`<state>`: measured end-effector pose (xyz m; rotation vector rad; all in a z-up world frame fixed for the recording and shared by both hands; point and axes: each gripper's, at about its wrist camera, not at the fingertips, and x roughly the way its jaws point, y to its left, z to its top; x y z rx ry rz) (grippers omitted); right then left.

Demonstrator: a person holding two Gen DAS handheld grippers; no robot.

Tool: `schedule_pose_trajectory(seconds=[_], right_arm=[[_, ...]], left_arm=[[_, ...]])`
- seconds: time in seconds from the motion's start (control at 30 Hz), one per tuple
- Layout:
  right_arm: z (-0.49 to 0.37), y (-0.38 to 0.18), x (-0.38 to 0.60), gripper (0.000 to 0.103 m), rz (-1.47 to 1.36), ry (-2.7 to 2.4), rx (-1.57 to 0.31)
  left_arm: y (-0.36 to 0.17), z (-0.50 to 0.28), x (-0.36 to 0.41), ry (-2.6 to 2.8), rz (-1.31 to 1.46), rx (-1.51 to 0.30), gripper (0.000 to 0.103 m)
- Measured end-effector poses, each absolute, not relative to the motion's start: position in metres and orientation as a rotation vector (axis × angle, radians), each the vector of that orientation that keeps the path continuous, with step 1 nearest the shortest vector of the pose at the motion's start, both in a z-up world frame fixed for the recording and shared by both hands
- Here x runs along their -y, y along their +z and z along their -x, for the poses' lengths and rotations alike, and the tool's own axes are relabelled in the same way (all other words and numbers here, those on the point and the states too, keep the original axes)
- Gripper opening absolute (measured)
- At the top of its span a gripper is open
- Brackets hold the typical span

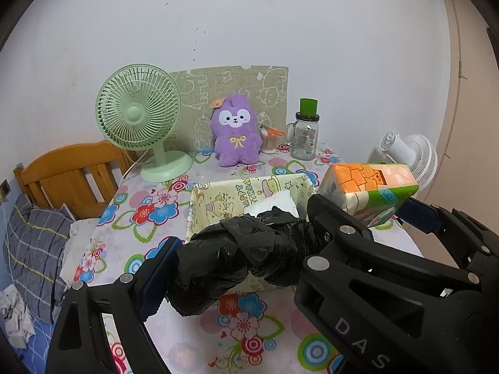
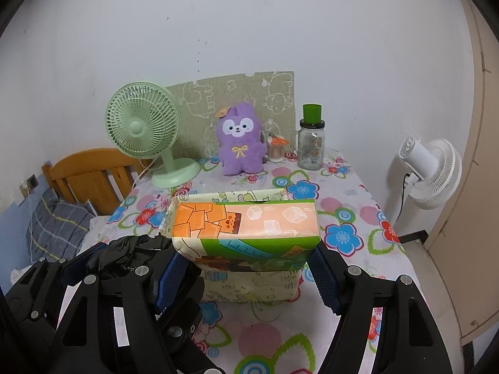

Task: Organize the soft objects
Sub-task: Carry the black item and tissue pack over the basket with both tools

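My left gripper (image 1: 237, 249) clamps the black plastic bundle (image 1: 237, 249); my right gripper (image 2: 249, 258) clamps the tissue pack (image 2: 246, 224). Both hang above the fabric bin (image 2: 249, 283), near the surface's centre, purple plush (image 2: 240, 143) at twelve o'clock. I judge it best to lower each squarely over the bin's mouth before letting go.

Both wrist views are evenly and fairly softly lit by diffuse indoor light; no lamp is in sight. The white wall (image 1: 249, 25) shades to grey toward the corners, where the round fisheye frame cuts to black. Shadows are faint and soft-edged, such as the one beneath the green fan (image 2: 143, 124). The crumpled black bag (image 1: 237, 249) carries small specular glints. Straight edges bow strongly near the rims, as with the door frame (image 2: 480, 93). Focus is sharp in the middle, slightly softer at the margins, with no motion blur.
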<state>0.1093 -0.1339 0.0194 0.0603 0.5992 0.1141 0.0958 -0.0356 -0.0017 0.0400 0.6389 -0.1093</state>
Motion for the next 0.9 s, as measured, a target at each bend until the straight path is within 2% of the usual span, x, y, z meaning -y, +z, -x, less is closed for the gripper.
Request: schedule_pose_trajectory(seconds=[0.9], right_arm=[[-0.195, -0.004, 0.132, 0.075, -0.045, 0.148, -0.656]], left_arm=[[-0.024, -0.178, 0.033, -0.101, -0.008, -0.688, 0.093]])
